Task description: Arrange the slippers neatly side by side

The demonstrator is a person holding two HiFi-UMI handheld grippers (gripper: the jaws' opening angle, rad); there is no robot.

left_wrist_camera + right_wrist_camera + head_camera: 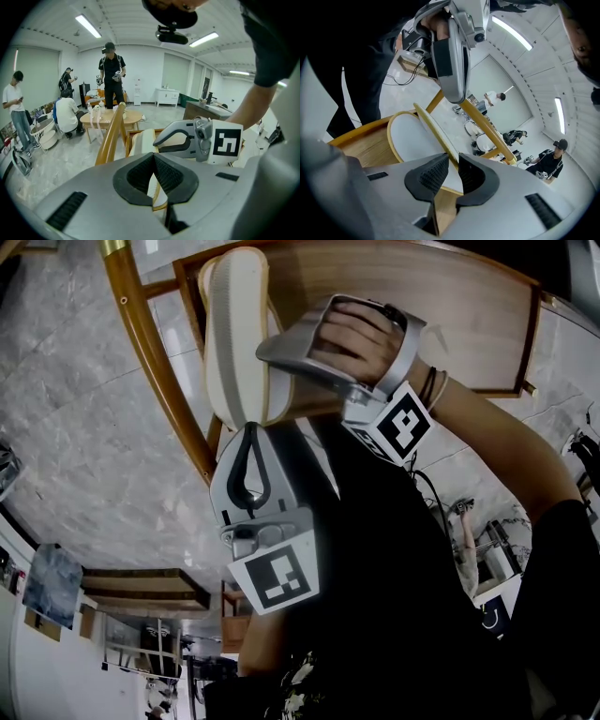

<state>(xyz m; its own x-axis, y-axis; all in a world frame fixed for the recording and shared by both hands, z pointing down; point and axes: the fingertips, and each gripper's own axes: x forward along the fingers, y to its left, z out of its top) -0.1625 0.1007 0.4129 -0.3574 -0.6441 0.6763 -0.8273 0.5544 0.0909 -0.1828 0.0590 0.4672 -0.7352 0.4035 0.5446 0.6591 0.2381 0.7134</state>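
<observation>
One slipper (234,334), likely light, floppy; hold by sole rim. Left gripper (153,159) jaws shut on its end; right gripper (451,163) jaws closing round rim.

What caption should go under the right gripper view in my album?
Right gripper closing its jaws around the edge of a white slipper.

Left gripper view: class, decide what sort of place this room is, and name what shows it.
Probably a large shared workroom: ceiling strip lights, a round wooden table, and several people standing or crouching about.
</observation>
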